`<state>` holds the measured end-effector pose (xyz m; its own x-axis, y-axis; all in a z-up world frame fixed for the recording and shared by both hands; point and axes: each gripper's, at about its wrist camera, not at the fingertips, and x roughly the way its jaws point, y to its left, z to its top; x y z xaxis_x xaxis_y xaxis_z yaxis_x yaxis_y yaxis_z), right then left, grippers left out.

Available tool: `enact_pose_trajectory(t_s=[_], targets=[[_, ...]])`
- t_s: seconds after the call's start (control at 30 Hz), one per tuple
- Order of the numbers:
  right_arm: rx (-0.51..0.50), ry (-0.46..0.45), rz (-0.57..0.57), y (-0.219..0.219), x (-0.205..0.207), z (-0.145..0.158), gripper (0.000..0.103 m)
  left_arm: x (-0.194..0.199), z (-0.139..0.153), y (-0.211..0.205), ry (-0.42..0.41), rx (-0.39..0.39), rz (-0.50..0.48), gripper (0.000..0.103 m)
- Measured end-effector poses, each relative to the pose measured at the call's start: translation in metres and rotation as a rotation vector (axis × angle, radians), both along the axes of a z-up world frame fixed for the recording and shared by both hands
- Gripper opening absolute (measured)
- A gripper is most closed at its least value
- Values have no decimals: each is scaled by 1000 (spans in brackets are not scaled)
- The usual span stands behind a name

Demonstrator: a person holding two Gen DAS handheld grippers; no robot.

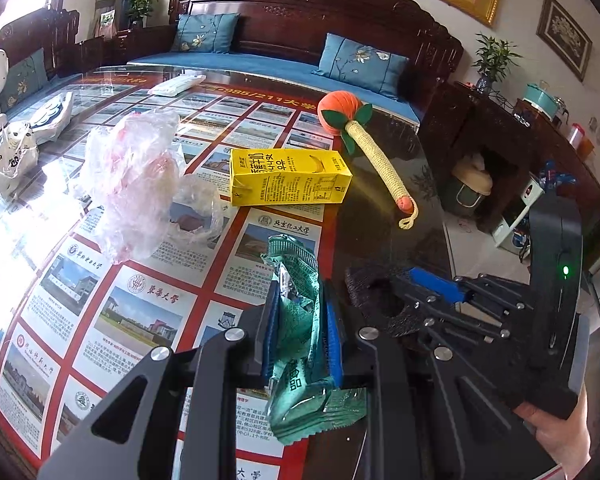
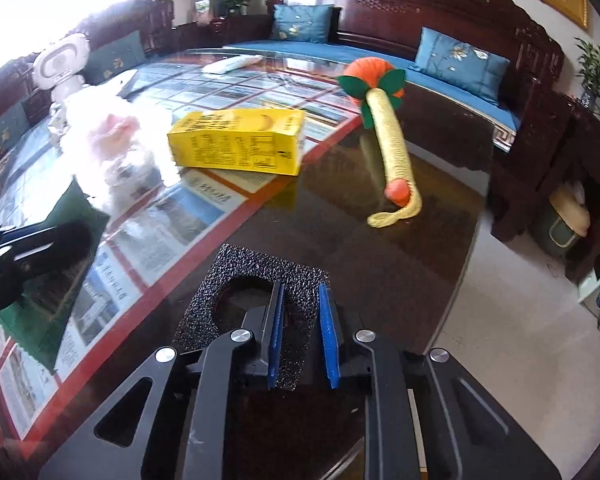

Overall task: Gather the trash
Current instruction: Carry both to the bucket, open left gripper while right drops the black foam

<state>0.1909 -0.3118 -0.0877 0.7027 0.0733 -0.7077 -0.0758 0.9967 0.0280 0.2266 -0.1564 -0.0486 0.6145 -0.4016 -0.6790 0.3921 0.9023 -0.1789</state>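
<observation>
My left gripper (image 1: 300, 304) is shut on a crumpled green snack wrapper (image 1: 296, 256), held just above the glass-topped table (image 1: 380, 220). To its right, my right gripper (image 1: 440, 288) (image 2: 300, 292) has its blue pads closed on a black foam piece with a round hole (image 2: 236, 264) (image 1: 368, 288) at the table's dark part. A yellow drink carton (image 1: 288, 176) (image 2: 240, 140) lies on its side further back. Left of the carton sits a crumpled clear plastic bag (image 1: 132, 176) (image 2: 112, 132).
An orange toy with a yellow rope handle (image 1: 376, 152) (image 2: 388, 136) lies right of the carton. White ceramic figures (image 1: 12, 152) stand at the far left, a white pack (image 1: 178, 84) at the far edge. The table edge (image 2: 460, 280) drops to the floor on the right.
</observation>
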Motion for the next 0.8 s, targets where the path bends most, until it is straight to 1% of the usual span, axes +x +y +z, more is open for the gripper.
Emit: enact_pose_trajectory(t_s=[0.07,0.23,0.37,0.5,0.6,0.67,0.8], targets=[[22,-20,12,3,-5,4,17,-4,2,2,-9,4,0,21],[42,-88,14,8,-22,23,17,-15,9,10,-23,10,9,21],[46,-137,8,9,-41,37,17,-27,15,16,-25,-6,2,21],[72,-177,-9,2,-65,47,17,-44,22,17,-29,-23,-18,21],[93,-232,-35,-4,-94,56,17,-62,27,13,-43,-27,-41,21],[106,-265,-47,-12,-121,60,17,-76,31,8,-57,-18,-61,21],[100,-304,-78,-27,-165,71,17,-101,34,-9,-68,-14,-112,21]])
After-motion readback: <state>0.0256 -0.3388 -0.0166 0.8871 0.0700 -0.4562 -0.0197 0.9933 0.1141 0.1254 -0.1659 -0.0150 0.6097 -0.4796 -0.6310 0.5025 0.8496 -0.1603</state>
